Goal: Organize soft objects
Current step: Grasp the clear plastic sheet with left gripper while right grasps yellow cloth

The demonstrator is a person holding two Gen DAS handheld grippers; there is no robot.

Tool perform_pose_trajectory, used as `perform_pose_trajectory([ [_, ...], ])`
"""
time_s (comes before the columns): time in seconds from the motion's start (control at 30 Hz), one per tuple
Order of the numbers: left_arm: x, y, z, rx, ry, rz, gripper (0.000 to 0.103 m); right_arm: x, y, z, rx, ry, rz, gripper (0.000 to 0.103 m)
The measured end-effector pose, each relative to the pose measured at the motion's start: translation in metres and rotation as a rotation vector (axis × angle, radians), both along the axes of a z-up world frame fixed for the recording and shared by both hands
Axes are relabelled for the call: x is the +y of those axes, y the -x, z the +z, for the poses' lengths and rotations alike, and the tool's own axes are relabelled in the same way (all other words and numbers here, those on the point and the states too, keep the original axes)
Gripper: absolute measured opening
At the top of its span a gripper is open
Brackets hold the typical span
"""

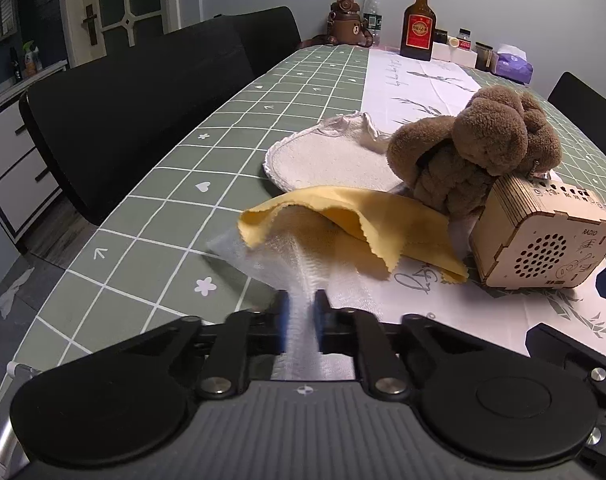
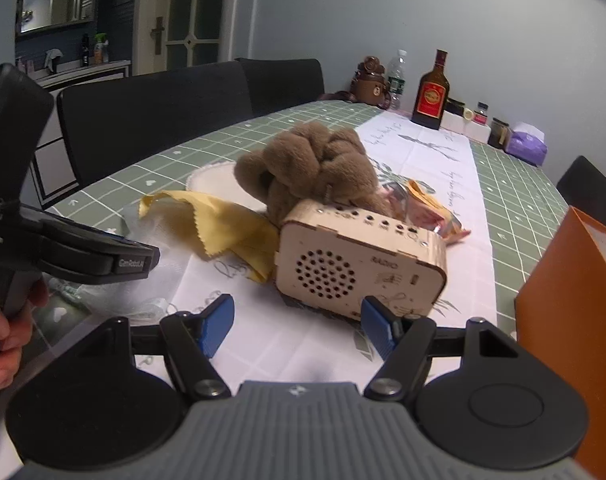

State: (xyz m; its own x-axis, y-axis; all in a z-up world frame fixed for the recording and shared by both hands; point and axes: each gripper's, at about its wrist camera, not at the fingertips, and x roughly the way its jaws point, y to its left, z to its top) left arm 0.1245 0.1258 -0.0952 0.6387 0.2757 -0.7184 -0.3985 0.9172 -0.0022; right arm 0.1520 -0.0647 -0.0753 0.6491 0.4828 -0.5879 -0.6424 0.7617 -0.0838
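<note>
A long table point(image 1: 151, 216) in a green checked cloth with a white runner down its middle is carrying everything, with black chairs point(image 1: 135, 112) standing along its far side. At the right edge of the right wrist view an orange box point(image 2: 575, 320) is standing open. A knotted brown plush point(image 1: 483, 148) is leaning on the back of a small wooden radio point(image 2: 359, 264), and a round cream cloth point(image 1: 327, 160) is lying flat just behind them. A yellow cloth point(image 1: 351, 224) is lying crumpled just beside the radio, its folds overlapping a sheer white gauze cloth point(image 1: 287, 256) spread on the table at the near edge. The left gripper point(image 1: 303, 312) is clenching a bunched fold of that gauze, the fabric running back between its closed pads. The right gripper point(image 2: 295, 324) is hovering in front of the radio with its blue pads point(image 2: 217, 322) standing wide apart and nothing between them.
</note>
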Motion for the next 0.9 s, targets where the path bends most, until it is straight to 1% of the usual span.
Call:
perform_pose_trajectory([
  [0.03, 0.001, 0.002, 0.0, -0.001, 0.0, 0.004, 0.003, 0.003, 0.002, 0.001, -0.005, 0.0, 0.011, 0.069],
  [0.1, 0.005, 0.006, 0.001, -0.01, 0.011, 0.011, 0.002, 0.008, 0.004, 0.003, -0.016, 0.002, 0.034, 0.069],
  [0.3, 0.015, 0.018, 0.012, -0.048, 0.008, 0.039, 0.002, 0.036, 0.009, 0.007, -0.057, 0.023, 0.12, 0.056],
  [0.37, 0.018, 0.02, 0.017, -0.06, 0.009, 0.043, 0.002, 0.047, 0.01, 0.007, -0.075, 0.034, 0.158, 0.054],
  [0.6, 0.027, 0.028, 0.025, -0.11, 0.036, 0.06, 0.002, 0.083, 0.012, 0.003, -0.176, 0.133, 0.258, 0.053],
  [0.73, 0.03, 0.028, 0.022, -0.112, 0.043, 0.057, 0.002, 0.098, 0.006, -0.004, -0.236, 0.192, 0.313, 0.053],
  [0.83, 0.035, 0.027, 0.018, -0.111, 0.059, 0.071, 0.002, 0.105, 0.001, -0.006, -0.245, 0.213, 0.36, 0.053],
  [0.9, 0.037, 0.028, 0.018, -0.12, 0.061, 0.082, 0.002, 0.112, -0.004, -0.01, -0.248, 0.236, 0.363, 0.053],
])
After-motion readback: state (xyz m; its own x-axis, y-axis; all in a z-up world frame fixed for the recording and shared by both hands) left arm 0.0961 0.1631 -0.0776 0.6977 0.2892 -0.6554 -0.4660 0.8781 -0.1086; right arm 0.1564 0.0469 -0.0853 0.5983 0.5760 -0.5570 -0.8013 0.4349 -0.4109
